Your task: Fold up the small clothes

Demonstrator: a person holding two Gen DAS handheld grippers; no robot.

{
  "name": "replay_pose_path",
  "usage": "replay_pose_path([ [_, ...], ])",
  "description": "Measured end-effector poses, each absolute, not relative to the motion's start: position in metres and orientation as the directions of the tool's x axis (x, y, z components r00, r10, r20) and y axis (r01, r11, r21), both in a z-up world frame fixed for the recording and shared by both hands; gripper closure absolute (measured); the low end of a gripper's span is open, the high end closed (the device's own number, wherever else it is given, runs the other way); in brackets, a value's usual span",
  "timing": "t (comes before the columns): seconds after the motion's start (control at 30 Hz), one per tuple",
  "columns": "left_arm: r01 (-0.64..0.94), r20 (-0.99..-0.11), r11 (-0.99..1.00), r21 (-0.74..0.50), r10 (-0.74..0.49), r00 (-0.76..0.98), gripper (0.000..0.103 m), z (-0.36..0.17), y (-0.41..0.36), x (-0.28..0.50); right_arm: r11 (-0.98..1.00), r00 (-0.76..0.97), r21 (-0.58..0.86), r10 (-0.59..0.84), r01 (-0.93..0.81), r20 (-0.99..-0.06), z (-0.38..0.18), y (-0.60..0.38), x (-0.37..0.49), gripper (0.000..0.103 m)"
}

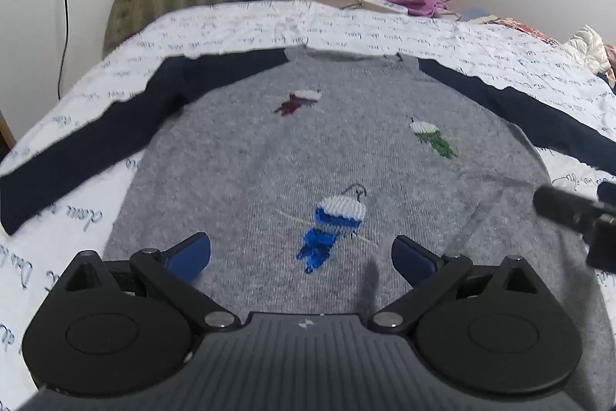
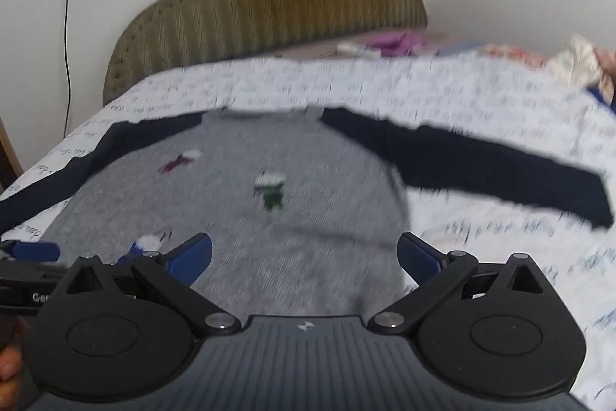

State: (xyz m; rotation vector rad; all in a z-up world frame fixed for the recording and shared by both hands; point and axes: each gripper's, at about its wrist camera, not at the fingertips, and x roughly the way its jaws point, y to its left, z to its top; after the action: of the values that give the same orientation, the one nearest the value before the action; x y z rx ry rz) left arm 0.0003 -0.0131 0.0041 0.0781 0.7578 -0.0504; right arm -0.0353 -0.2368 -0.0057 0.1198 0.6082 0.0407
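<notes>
Sweater [image 1: 238, 180] lies flat on the bed [image 1: 269, 26], sleeves spread left and right. Both hand-held grippers, left [image 1: 301, 257] and right [image 2: 304, 259], hang over its near part, jaws wide apart, apparently holding nothing.

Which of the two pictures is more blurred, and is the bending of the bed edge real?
Right wrist view: strong motion blur on the sweater and the bedsheet; left wrist view: mostly sharp, sweater patterns readable; both: fisheye bending curves the bed edge.
</notes>
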Motion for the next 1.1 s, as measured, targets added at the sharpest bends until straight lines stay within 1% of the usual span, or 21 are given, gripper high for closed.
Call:
replay_pose_path([
  [0.13, 0.082, -0.678, 0.993, 0.085, -0.003, 0.735, 0.0, 0.004, -0.016, 0.001, 0.992, 0.822, 0.116, 0.098, -0.038, -0.561, -0.008, -0.229, -0.038, 0.0],
  [0.27, 0.071, -0.681, 0.996, 0.053, -0.016, 0.732, 0.0, 0.003, -0.011, 0.002, 0.991, 0.817, 0.126, 0.116, -0.054, -0.564, -0.011, -0.231, -0.036, 0.0],
  [0.4, 0.079, -0.688, 0.996, 0.029, -0.037, 0.725, 0.0, 0.001, -0.007, 0.004, 0.983, 0.804, 0.171, 0.155, -0.067, -0.574, -0.017, -0.237, -0.035, 0.0],
  [0.53, 0.056, -0.706, 0.998, 0.032, -0.017, 0.708, 0.0, -0.002, -0.006, 0.007, 0.982, 0.796, 0.167, 0.168, -0.085, -0.582, -0.02, -0.235, -0.035, 0.0],
  [0.7, 0.022, -0.727, 1.0, 0.01, -0.008, 0.686, 0.0, -0.006, 0.001, 0.01, 0.994, 0.801, 0.083, 0.11, -0.076, -0.589, -0.022, -0.228, -0.034, 0.0],
  [0.9, 0.006, -0.73, 1.0, 0.026, 0.015, 0.683, 0.0, -0.008, 0.001, 0.01, 0.994, 0.813, 0.087, 0.104, -0.065, -0.573, -0.021, -0.233, -0.035, 0.0],
  [1.1, 0.005, -0.733, 0.999, 0.035, 0.022, 0.679, 0.0, -0.009, -0.003, 0.011, 0.989, 0.808, 0.12, 0.138, -0.084, -0.573, -0.02, -0.235, -0.037, 0.0],
])
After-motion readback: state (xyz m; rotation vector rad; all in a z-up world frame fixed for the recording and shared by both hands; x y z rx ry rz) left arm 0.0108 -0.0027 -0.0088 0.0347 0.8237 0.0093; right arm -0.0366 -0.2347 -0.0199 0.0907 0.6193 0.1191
